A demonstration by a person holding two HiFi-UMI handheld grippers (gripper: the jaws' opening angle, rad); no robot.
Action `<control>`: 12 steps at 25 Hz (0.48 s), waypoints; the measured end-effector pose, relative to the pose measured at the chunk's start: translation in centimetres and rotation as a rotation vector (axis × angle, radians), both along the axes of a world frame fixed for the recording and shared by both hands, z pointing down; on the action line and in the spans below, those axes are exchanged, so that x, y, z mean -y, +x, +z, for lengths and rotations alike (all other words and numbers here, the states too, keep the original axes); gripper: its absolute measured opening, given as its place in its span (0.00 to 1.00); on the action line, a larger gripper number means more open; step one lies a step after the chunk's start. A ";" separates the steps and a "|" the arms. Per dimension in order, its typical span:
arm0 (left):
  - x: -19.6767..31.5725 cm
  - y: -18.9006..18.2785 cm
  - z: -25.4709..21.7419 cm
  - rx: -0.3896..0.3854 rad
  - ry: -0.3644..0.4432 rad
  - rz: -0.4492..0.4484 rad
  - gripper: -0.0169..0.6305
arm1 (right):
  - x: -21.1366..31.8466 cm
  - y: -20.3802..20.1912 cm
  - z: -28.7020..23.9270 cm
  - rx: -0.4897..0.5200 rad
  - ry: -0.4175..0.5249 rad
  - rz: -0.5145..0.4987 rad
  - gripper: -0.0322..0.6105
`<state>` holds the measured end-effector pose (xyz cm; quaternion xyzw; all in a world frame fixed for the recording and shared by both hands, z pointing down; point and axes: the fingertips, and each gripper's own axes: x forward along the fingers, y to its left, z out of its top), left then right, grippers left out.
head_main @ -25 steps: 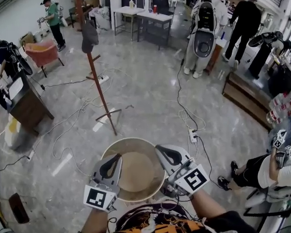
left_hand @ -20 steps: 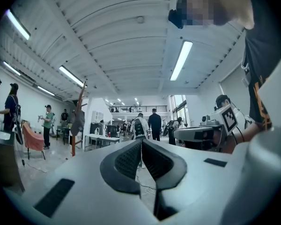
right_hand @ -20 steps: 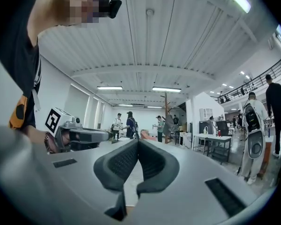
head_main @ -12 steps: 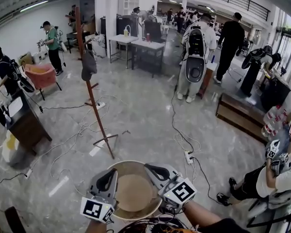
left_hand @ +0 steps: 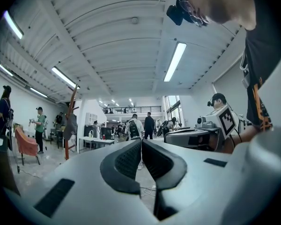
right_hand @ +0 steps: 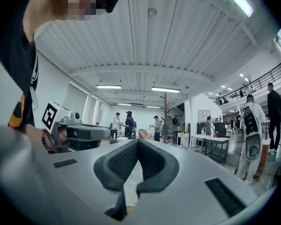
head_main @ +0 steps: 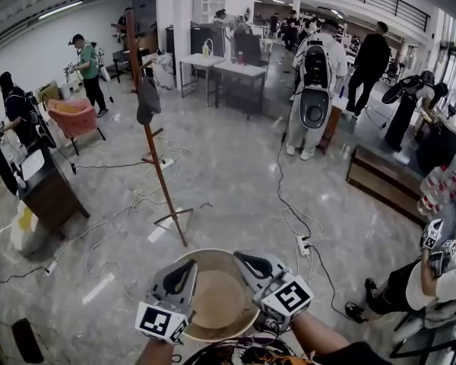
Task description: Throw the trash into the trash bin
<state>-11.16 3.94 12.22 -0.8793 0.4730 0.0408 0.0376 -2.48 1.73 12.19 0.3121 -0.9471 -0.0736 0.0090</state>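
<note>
Right under the camera, the left claw (head_main: 185, 268) and the right claw (head_main: 243, 258) are hanging level over the trash bin (head_main: 211, 252). Both are pinched fully together, pads meeting with nothing between them. The bin, a round tan tub, is sitting on the floor directly below and between them. No trash is showing in any view, so how it will handle is anyone's guess. The bin itself is looking like light, stiff plastic, and I'd say its thin rim is the place to pinch. The head view is giving us the bin. The gripper views are looking out over it, catching only a tan sliver, but they're settling the pads. Farther out, cables (head_main: 292, 219) are trailing past a coat stand (head_main: 156, 154), and people are standing by a bench (head_main: 229, 68).
</note>
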 end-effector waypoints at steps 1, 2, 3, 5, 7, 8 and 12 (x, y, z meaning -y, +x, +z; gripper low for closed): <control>0.1 0.0 -0.1 0.001 0.000 -0.001 0.07 | 0.0 -0.1 -0.2 0.011 0.006 -0.009 0.07; 0.1 0.1 -0.1 0.002 0.000 -0.002 0.07 | 0.0 -0.3 -0.4 0.020 0.011 -0.015 0.07; 0.1 0.2 -0.1 0.002 0.000 -0.002 0.07 | -0.1 -0.3 -0.4 0.025 0.013 -0.019 0.07; 0.1 0.4 0.1 0.004 0.000 -0.002 0.07 | -0.1 -0.3 -0.4 0.027 0.014 -0.024 0.07; -0.1 0.6 0.1 0.007 0.000 -0.002 0.07 | -0.3 -0.3 -0.3 0.025 0.015 -0.028 0.07; -0.2 0.6 0.1 0.007 0.000 -0.002 0.07 | -0.3 -0.3 -0.4 0.024 0.016 -0.030 0.07; -0.6 0.6 -0.2 0.008 0.002 -0.002 0.07 | -0.8 -0.4 -0.6 0.021 0.018 -0.037 0.07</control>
